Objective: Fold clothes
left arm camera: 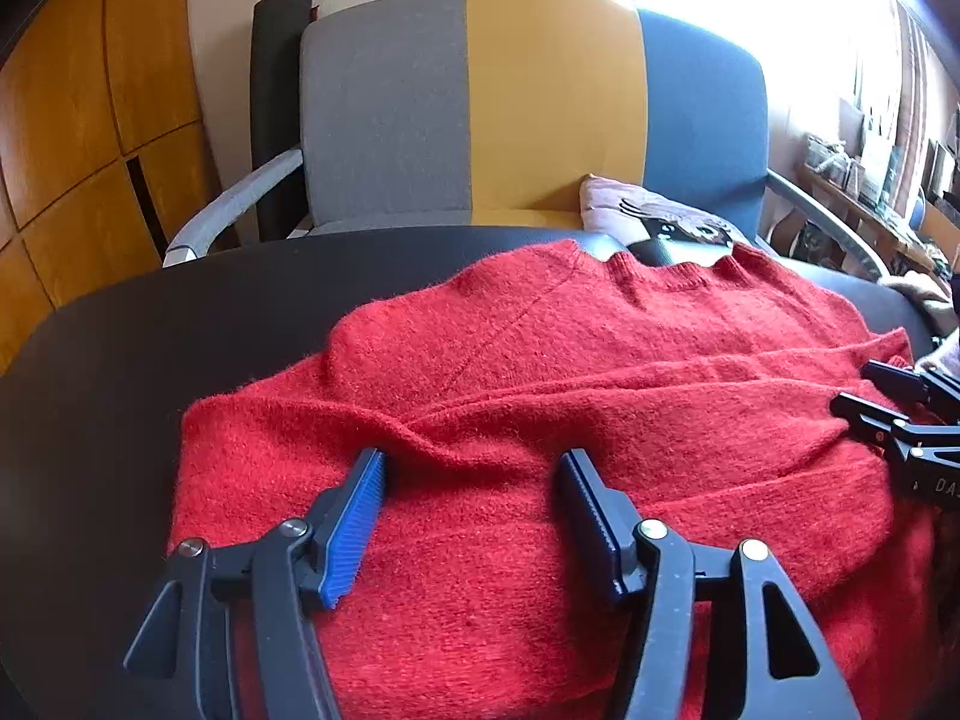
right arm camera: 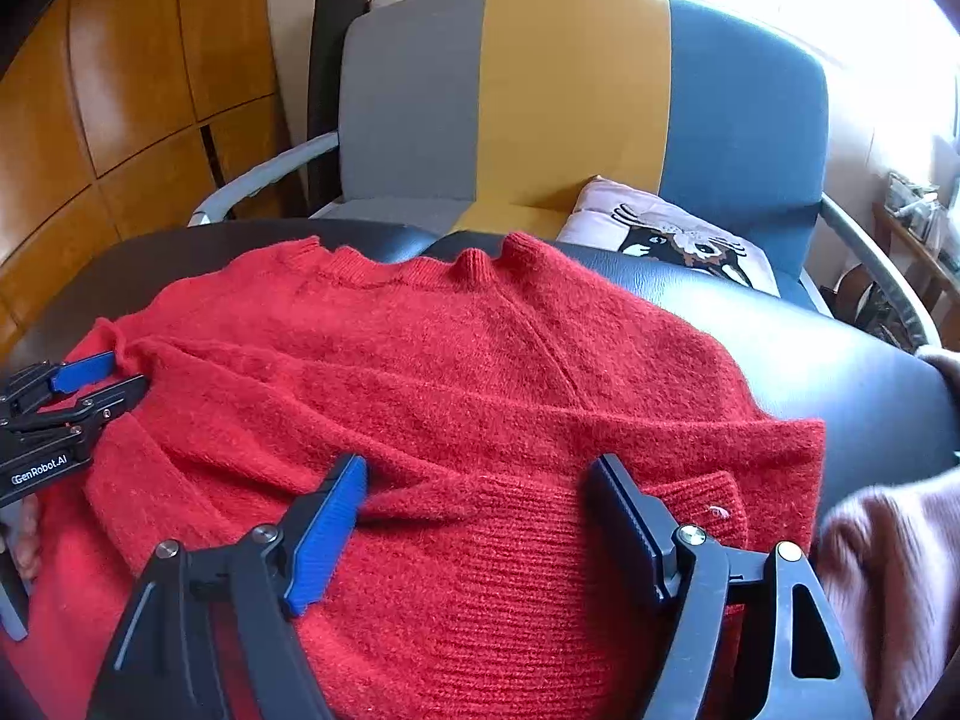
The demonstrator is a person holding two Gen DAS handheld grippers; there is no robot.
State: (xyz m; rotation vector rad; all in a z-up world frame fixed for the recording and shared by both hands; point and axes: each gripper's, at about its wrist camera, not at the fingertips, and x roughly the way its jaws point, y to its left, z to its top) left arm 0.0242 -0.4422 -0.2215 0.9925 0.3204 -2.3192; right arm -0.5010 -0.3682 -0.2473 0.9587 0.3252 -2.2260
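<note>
A red knitted sweater (left arm camera: 540, 372) lies flat on the black table (left arm camera: 150, 360), collar toward the far edge and both sleeves folded across the body. In the left wrist view my left gripper (left arm camera: 474, 462) is open over the sweater's near left part, with nothing between its fingers. My right gripper (left arm camera: 855, 387) shows at the right edge over the sweater's side. In the right wrist view the right gripper (right arm camera: 477, 468) is open above the sweater (right arm camera: 450, 360), close to a ribbed cuff (right arm camera: 708, 498). The left gripper (right arm camera: 123, 373) sits at the sweater's left edge.
A chair (left arm camera: 540, 108) striped grey, yellow and blue stands behind the table, with a patterned cushion (right arm camera: 672, 234) on its seat. Wooden cabinets (left arm camera: 72, 120) fill the left. A person's pink sleeve (right arm camera: 888, 570) is at the right, and a cluttered shelf (left arm camera: 870, 180) beyond.
</note>
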